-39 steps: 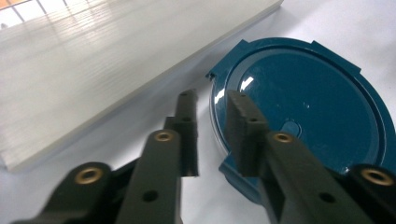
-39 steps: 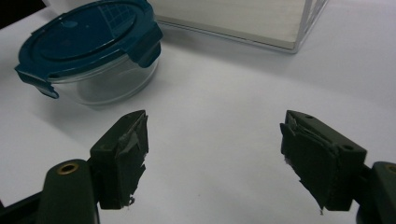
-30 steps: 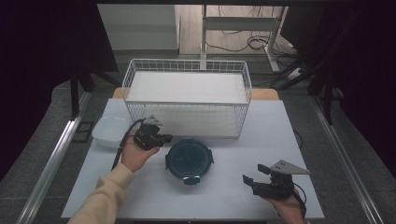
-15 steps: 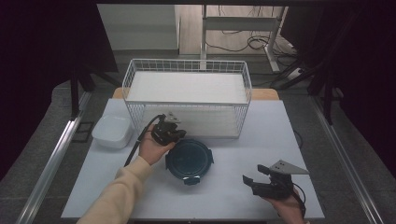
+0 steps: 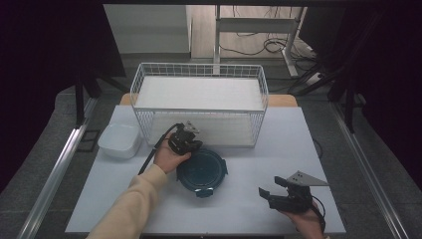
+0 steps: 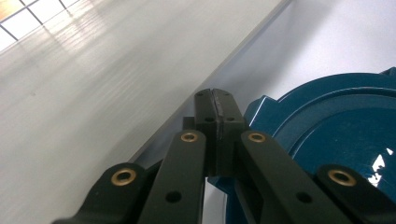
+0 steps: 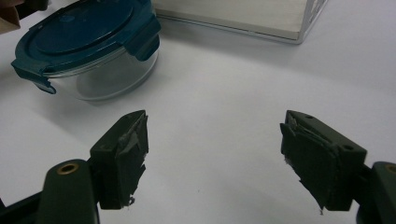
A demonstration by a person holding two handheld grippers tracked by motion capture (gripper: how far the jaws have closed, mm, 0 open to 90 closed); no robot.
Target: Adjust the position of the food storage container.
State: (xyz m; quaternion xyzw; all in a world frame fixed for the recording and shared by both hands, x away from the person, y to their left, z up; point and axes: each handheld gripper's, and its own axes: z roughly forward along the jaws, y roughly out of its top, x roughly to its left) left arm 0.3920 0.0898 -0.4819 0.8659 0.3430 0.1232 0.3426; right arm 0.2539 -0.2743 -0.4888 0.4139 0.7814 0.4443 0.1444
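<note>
the left gripper (image 5: 185, 141) has its jaws pressed together on nothing, tips poised at the far-left rim of the round container (image 5: 201, 172), beside a lid latch (image 6: 261, 108); probably positioned to lever that latch, though contact is unclear. the container sits at table (image 5: 259, 209) centre, just before the wire basket (image 5: 199, 102). the right gripper (image 5: 271, 195) waits well apart, jaws spread wide, leaving access free.

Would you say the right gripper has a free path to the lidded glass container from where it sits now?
Probably yes. The right gripper is open, and bare table lies between it and the container. The left gripper, shut, sits at the container's far rim, away from that path.
</note>
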